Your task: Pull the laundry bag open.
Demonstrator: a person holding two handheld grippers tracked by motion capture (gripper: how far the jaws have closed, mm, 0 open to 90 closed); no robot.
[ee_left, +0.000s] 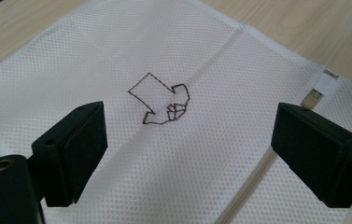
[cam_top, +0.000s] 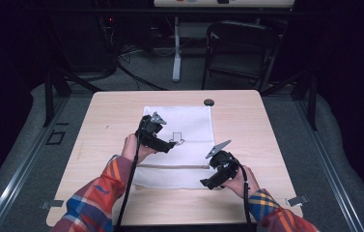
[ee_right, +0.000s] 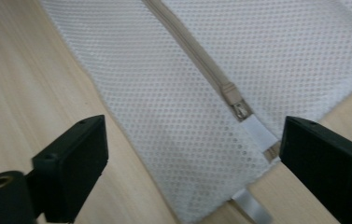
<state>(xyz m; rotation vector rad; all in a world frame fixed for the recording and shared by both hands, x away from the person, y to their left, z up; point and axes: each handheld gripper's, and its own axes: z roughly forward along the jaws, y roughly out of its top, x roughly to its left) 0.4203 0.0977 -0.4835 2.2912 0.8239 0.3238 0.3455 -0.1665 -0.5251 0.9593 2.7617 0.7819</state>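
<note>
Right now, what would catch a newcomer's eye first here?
A white mesh bag lies flat mid-table, with a dark outline drawing at its centre. A beige zipper runs across it near the person's side. The left gripper hovers open over the drawing, the right gripper open by the zipper's end.

We looked along our left gripper, whose two black jaws stood wide apart at seven and four o'clock with nothing between the pads. Beneath them lay a white mesh bag flat on the wooden table. A dark outlined arrow mark sat on the mesh near the centre, just above the gap. Toward three o'clock we saw a small metal zipper pull with a white tab.
</note>
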